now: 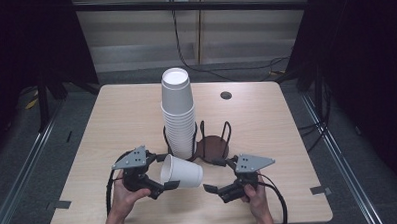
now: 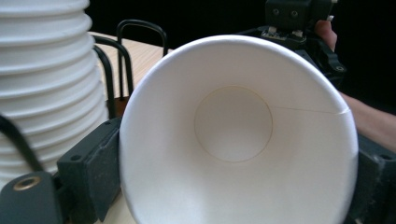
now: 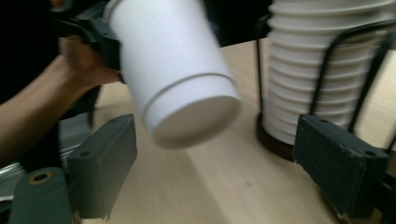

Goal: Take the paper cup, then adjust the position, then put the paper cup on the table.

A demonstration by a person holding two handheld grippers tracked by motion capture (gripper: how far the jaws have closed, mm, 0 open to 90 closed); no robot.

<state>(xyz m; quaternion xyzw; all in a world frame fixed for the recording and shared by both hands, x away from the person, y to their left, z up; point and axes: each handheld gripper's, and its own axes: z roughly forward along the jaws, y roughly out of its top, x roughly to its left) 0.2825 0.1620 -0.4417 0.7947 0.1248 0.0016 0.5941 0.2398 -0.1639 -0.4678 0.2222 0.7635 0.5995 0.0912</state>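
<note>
Left hand-held gripper (image 1: pixel 165 179) of mine clamps the paper cup (image 1: pixel 181 173) at its rim, lying sideways above the desk (image 1: pixel 267 119), base pointing right toward my right hand-held gripper (image 1: pixel 214 175), whose jaws stand wide, holding nothing.

Dim surroundings, bright tabletop, blurred close-ups.

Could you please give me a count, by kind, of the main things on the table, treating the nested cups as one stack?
Tall stack of nested white paper cups: 1
Single white paper cup lying sideways, held by the left tongs: 1
Black wire cup holder with round dark wooden bases: 1
Hand-held black tongs: 2, left and right
Total: 5
</note>
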